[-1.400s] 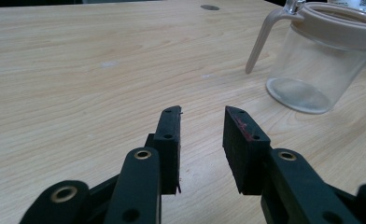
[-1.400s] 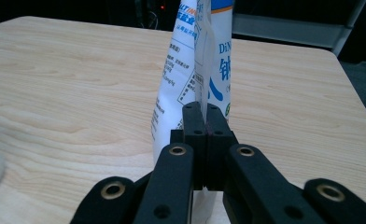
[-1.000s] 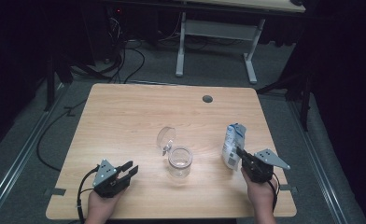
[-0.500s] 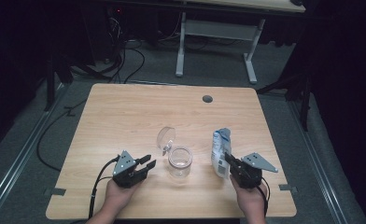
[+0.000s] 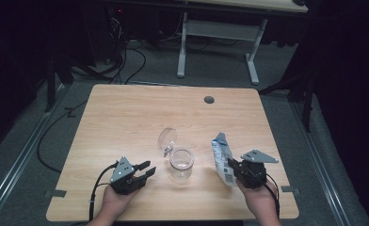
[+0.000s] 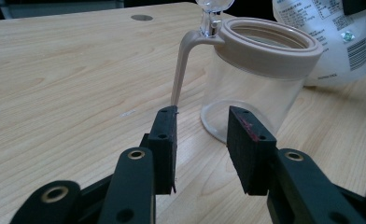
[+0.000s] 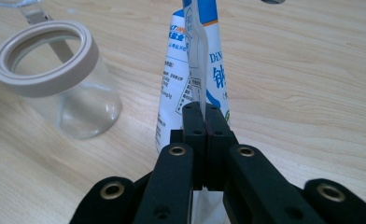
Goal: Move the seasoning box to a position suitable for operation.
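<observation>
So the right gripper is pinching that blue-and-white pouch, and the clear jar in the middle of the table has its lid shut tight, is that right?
Not quite. The right gripper does pinch the blue-and-white pouch, but the clear jar is open: its hinged lid is swung back and the mouth is uncovered, as the high view shows.

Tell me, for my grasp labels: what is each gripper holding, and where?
Right gripper pinches the pouch by its side edge; left gripper holds nothing.

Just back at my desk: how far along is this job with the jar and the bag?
Done: the jar stands open, its lid flipped back. In hand: the right tool pinches the bag beside it; the left tool, jaws just opening, nears the jar. Left: nothing is in the jar yet.
</observation>
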A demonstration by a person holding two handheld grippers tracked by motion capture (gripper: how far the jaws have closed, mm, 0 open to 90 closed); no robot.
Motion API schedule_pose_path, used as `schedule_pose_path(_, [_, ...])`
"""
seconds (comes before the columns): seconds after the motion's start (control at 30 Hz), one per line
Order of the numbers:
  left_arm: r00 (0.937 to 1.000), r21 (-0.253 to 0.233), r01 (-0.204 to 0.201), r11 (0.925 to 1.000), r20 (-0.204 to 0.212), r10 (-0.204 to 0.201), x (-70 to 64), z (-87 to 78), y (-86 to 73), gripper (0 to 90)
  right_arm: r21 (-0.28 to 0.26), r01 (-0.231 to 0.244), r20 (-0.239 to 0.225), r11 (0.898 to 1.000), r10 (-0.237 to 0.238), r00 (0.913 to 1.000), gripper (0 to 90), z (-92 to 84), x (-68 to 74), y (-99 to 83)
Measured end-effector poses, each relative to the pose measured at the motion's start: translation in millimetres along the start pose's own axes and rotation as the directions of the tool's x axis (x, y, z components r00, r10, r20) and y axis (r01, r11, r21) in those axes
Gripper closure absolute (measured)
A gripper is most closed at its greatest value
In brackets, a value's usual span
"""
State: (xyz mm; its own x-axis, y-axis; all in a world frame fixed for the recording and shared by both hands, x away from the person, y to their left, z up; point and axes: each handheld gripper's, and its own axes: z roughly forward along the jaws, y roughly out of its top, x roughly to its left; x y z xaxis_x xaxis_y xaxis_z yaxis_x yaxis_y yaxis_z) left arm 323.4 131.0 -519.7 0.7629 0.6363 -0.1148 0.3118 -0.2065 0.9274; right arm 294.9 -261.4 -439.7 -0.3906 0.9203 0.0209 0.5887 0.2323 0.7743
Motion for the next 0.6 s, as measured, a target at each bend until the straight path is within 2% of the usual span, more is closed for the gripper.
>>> schedule_pose_path(0.23, [0.9998, -0.002, -0.014, 0.9999, 0.013, 0.014, -3.4, -0.1, -1.2, 63.6, 0.089, 0.048, -0.022, 0.995, -0.047, 0.9987, 90.0, -4.3, 2.3, 11.6])
schedule_pose_path(0.43, [0.9997, 0.0, -0.015, 0.9999, 0.018, 0.015, -4.5, -0.1, -2.3, 63.5, 0.161, 0.086, -0.041, 0.983, -0.081, 0.9959, 90.0, -3.9, 3.5, 21.8])
schedule_pose_path(0.6, [0.9997, 0.0, -0.017, 0.9999, 0.016, 0.017, -5.0, -0.2, -2.5, 63.5, 0.209, 0.098, -0.054, 0.973, -0.089, 0.9946, 90.0, -2.8, 3.6, 29.9])
